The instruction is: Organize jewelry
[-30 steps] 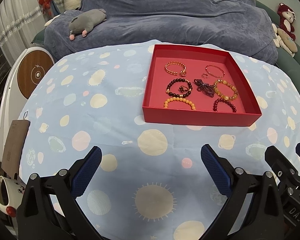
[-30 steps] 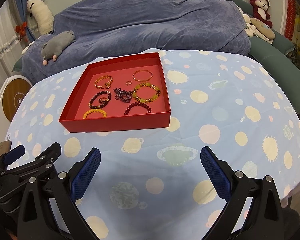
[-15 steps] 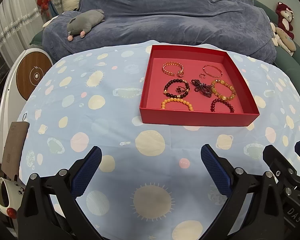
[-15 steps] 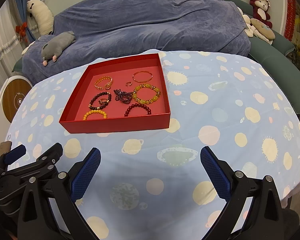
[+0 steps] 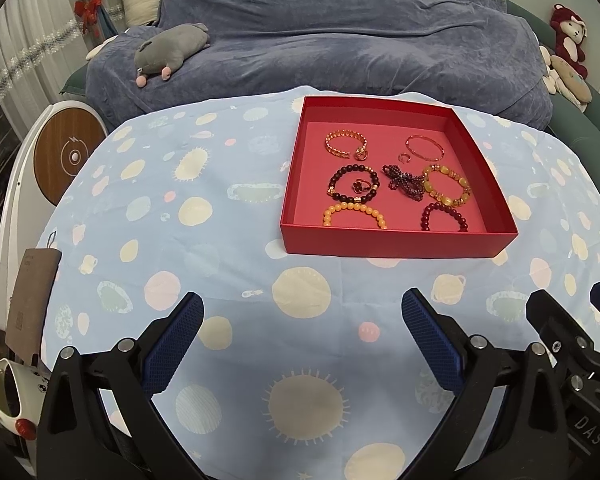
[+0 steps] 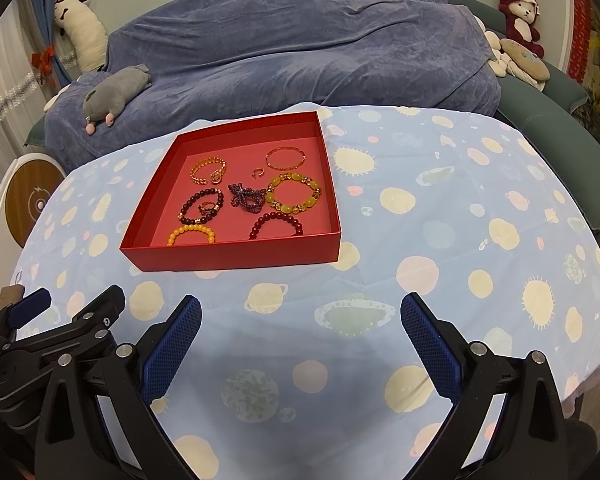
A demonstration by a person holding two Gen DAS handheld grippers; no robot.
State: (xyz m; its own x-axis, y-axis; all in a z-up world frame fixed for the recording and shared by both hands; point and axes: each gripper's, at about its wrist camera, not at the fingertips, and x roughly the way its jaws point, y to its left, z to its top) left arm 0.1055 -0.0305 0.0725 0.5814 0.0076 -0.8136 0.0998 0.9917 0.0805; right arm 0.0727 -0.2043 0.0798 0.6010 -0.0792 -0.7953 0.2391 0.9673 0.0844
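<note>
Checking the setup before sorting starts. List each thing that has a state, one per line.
left hand-held gripper: open, empty, above the cloth
right hand-held gripper: open, empty, above the cloth
red box: lidless, flat on the cloth
bracelets: loose inside the box
small ring: inside the dark bead bracelet

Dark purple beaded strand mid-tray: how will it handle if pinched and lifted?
The purple beaded strand lies bunched in loops, so it is probably floppy and will dangle. It touches the yellow bead bracelet, so it may drag it. Small beads: likely light.
</note>
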